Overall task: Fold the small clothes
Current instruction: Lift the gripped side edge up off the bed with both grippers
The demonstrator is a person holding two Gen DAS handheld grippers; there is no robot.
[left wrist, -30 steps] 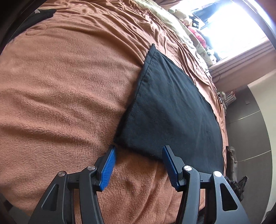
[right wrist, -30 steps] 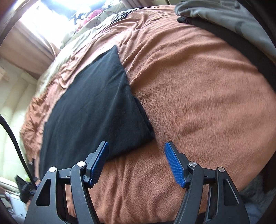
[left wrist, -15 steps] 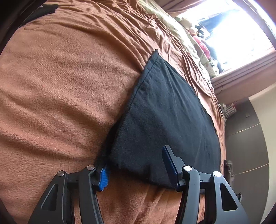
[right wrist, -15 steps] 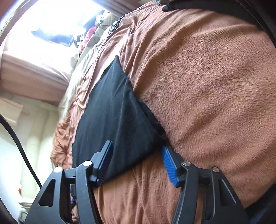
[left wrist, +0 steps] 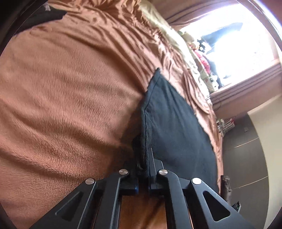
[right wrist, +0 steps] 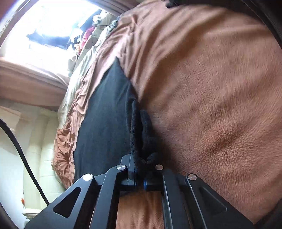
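A black garment (left wrist: 176,126) lies flat on a brown fleece blanket (left wrist: 61,105), folded into a rectangle. My left gripper (left wrist: 143,163) is shut on its near left corner, and the pinched cloth bunches up between the fingers. In the right wrist view the same black garment (right wrist: 105,123) runs up and left from my right gripper (right wrist: 142,163), which is shut on the near right corner. There too the cloth bunches into a thick fold just above the fingers. The blue pads are almost wholly hidden by cloth.
The brown fleece blanket (right wrist: 220,96) covers the bed around the garment. A beige cover (left wrist: 172,38) and soft toys lie at the far end under a bright window (left wrist: 238,35). Dark clothing (left wrist: 45,15) sits at the blanket's far left. A black cable (right wrist: 21,155) hangs at left.
Both grippers went from open and straddling the garment's near corners to shut on them. The corners now bunch between the fingers, and both cameras have dropped closer to the blanket.
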